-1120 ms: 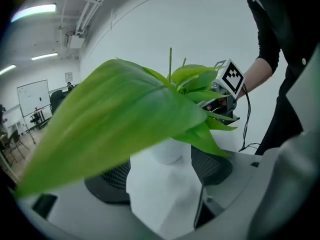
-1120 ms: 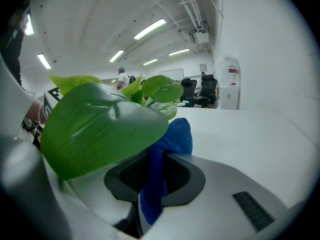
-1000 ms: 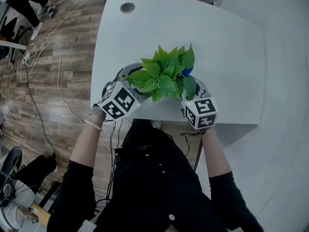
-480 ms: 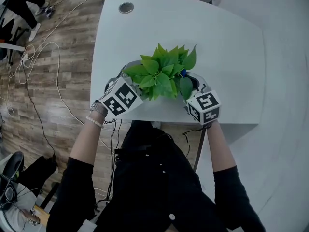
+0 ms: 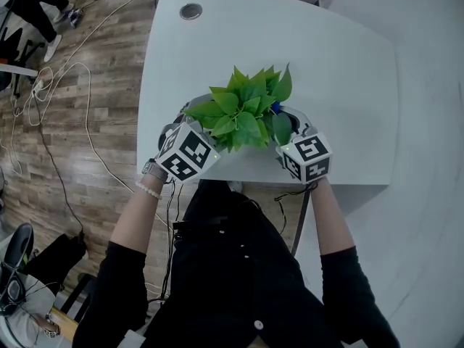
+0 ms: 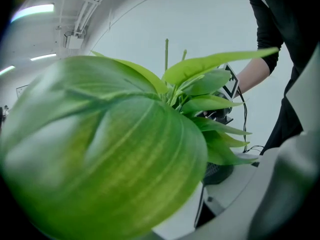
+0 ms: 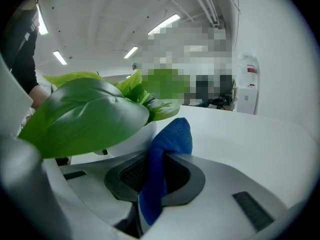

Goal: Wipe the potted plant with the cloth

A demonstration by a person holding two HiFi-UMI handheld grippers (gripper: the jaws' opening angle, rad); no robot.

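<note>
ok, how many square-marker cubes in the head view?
2. One black-and-white marker cube sits left of the green leafy potted plant, the other right of it, both at the white table's near edge.

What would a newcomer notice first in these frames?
The bright green potted plant sits at the near edge of the white table, with a gripper on each side. The right gripper is shut on a blue cloth beside the leaves. One big blurred leaf fills the left gripper view, so the left gripper cannot be read as open or shut.
</note>
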